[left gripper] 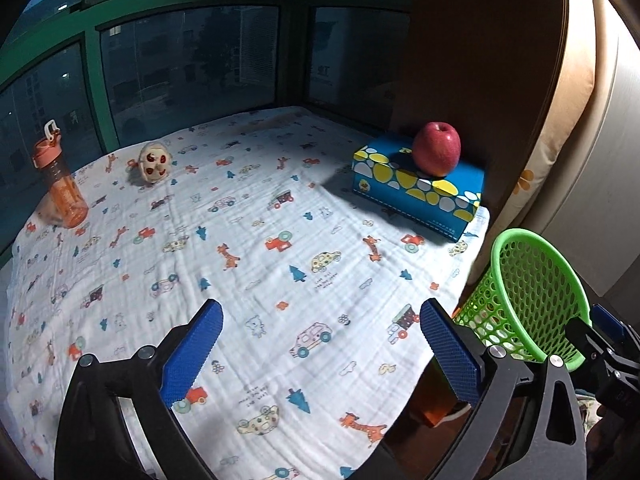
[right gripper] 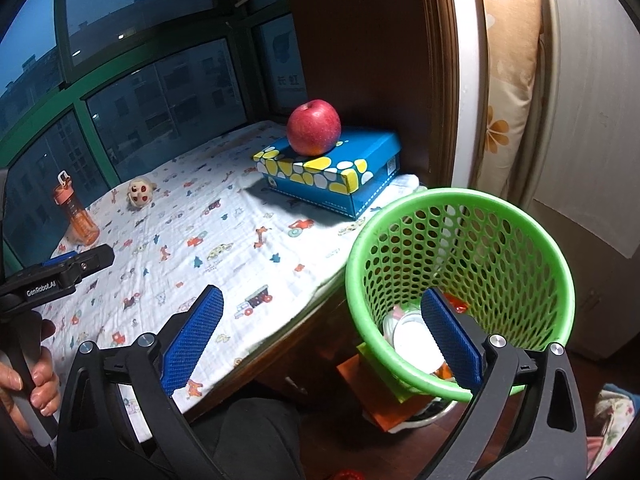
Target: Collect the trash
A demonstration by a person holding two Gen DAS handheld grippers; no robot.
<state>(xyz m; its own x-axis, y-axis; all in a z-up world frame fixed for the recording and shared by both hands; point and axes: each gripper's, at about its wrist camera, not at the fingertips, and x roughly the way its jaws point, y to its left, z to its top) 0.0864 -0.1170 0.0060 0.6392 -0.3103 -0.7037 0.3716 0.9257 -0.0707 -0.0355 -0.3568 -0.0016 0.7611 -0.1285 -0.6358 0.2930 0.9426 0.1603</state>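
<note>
Left wrist view first: the left gripper hovers over the near part of the white cloth-covered table printed with small cars and giraffes, its blue ribbed pads spread wide with nothing between them. No loose litter shows on the cloth here, so my judgement is that the collecting is largely done. What stands there looks like keepers: an orange plastic drinking bottle near the far left edge, a small round toy with a painted face just beyond it toward the far edge, and a red apple resting on a blue cardboard box with yellow and white spots at the far right corner. The middle of the table is open for sweeping across.

Right wrist view next: the right gripper is also spread open and holds nothing. Its right-hand pad hangs just inside the rim of the green perforated plastic waste basket, which sits off the table's right edge (lower than the cloth, on something orange). White and reddish scraps of trash lie in its bottom. To finish well, I would lift that gripper straight up until the pad clears the rim before swinging back, since a sideways pull could catch the rim and tip the basket. The wooden panel behind the box closes off the right side.
</note>
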